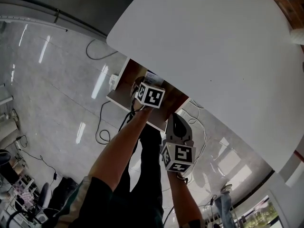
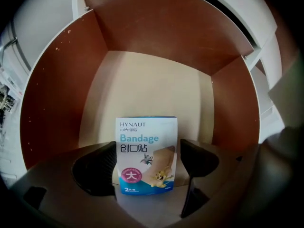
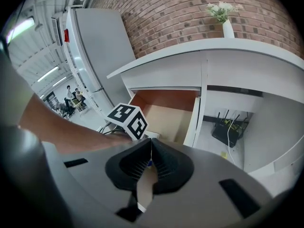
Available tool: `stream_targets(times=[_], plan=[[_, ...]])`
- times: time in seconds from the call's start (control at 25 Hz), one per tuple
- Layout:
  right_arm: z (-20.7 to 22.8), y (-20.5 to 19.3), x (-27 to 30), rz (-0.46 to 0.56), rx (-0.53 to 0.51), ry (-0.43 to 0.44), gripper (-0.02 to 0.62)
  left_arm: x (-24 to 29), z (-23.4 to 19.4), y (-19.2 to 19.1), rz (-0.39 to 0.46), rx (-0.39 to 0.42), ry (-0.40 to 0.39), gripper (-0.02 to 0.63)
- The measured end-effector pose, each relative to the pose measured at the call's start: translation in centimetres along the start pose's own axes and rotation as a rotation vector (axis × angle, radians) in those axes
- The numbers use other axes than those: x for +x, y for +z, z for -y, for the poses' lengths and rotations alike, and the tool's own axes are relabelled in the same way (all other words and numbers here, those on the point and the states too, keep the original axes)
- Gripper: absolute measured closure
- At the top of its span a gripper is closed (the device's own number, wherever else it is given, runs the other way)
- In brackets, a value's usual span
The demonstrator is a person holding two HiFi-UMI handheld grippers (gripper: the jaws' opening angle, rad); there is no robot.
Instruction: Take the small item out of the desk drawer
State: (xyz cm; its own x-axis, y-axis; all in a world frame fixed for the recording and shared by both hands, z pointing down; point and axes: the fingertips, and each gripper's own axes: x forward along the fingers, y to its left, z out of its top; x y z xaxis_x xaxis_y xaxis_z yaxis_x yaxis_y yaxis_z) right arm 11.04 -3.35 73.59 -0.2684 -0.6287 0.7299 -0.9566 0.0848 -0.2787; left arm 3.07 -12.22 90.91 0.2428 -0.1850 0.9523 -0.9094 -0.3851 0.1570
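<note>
Here the left gripper (image 2: pixel 147 148) points steeply down into the open drawer (image 2: pixel 57 103), its two dark jaws spread wide and released. The bandage box (image 2: pixel 146 156) stands upright on the drawer's pale floor between them, low in the centre of the left gripper view. It is white and blue, printed with the word "Bandage" and cartoon animals. A thin gap shows beside the right-hand pad (image 2: pixel 192 156), and neither pad appears to press on the box. The drawer's brown walls rise around it. The right gripper (image 3: pixel 150 144) is clenched, its ribbed jaws meeting at the tips with nothing held. In the head view it sits just below and right of the drawer, under the rim of the white desk (image 1: pixel 204 46). The left gripper's marker cube (image 1: pixel 151 95) lies over the drawer at the centre of that view, with a bare forearm (image 1: pixel 118 151) running down to the lower left. Cables (image 1: pixel 102 132) trail over the glossy grey floor (image 1: pixel 57 80) on the left. The right gripper view shows a brick wall (image 3: pixel 190 13) along the top, with a white vase (image 3: pixel 228 28) of flowers on the desk at upper right.
</note>
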Motion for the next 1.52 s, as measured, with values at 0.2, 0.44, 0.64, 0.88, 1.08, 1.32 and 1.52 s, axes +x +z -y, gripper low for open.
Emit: stream_targets(times=[0.2,0.44,0.64,0.88,1.08,1.32,1.52], plan=[[0.3,-0.7,-0.2,-0.011,-0.001,0.000,0.571,0.7,-0.4,-1.0,-0.044,-0.012,0.024,0.187],[0.7,-0.7,0.0,-0.007,0.015,0.001,0.571,1.3,-0.8,-1.1,-0.051,0.000,0.042,0.188],[0.6,-0.5,-0.9,-0.007,0.008,0.001,0.571,0.5,-0.8,-1.2,-0.057,0.026,0.051,0.187],[0.7,-0.2,-1.1,0.000,0.006,-0.009,0.571,-1.5,-1.4,-0.2,-0.001,0.010,0.055,0.188],[-0.4,1.1,-2.1,0.015,-0.028,0.002,0.571,-4.6,-1.4,0.5,0.046,0.032,0.041,0.189],[-1.9,3.0,-3.7,0.032,-0.064,0.010,0.571,-9.3,-0.7,0.9,0.104,0.034,0.004,0.189],[-2.8,4.3,-5.7,0.044,-0.091,0.001,0.571,-13.9,0.1,1.1,0.167,0.058,-0.015,0.187]])
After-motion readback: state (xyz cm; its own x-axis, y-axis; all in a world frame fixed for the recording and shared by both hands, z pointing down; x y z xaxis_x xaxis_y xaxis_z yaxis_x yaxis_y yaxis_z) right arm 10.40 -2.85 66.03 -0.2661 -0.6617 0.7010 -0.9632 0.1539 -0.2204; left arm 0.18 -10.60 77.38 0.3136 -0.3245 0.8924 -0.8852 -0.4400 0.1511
